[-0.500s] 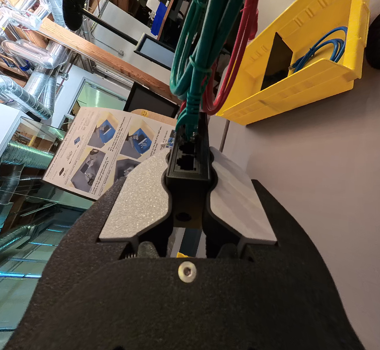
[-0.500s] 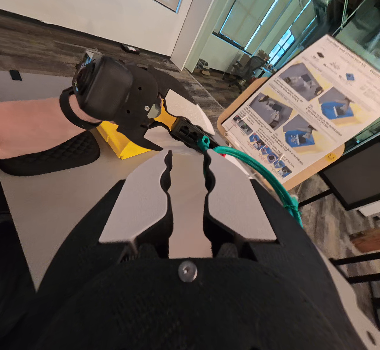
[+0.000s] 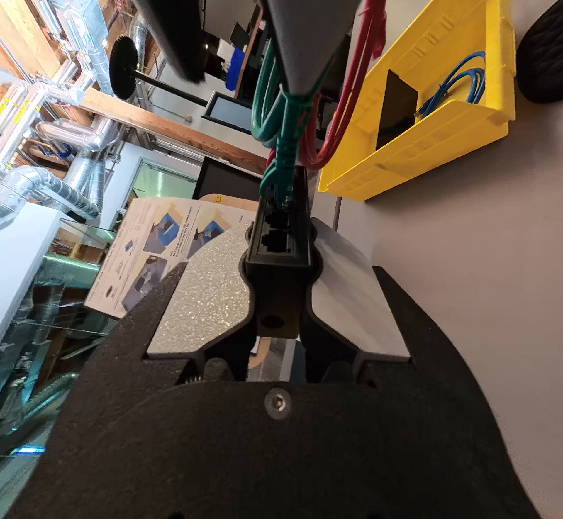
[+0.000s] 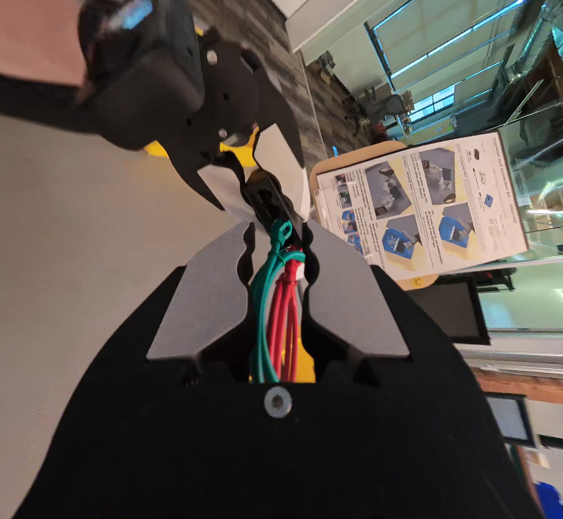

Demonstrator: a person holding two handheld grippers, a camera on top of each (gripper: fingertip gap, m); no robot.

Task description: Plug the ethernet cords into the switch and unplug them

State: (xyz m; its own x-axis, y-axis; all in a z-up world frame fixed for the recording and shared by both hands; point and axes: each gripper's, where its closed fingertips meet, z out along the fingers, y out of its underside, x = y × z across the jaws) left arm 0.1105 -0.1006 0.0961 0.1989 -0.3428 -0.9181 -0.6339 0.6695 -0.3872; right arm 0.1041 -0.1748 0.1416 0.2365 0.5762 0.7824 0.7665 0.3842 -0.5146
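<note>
My left gripper [image 3: 278, 263] clamps the switch [image 3: 281, 239] steady while my right gripper [image 4: 278, 248], seemingly open, straddles the green cord [image 4: 281, 231].

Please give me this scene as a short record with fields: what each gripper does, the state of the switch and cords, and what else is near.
left gripper: shut on the switch, holding it up off the table
right gripper: open, fingers either side of the cords near the switch
green cord: plugged into the switch
red cord: bundle beside the green one; its plug end is hidden
free ports: two empty ones visible next to the green plug
yellow bin: on the table, with a blue cord inside
poster: on a board behind the switch
</note>
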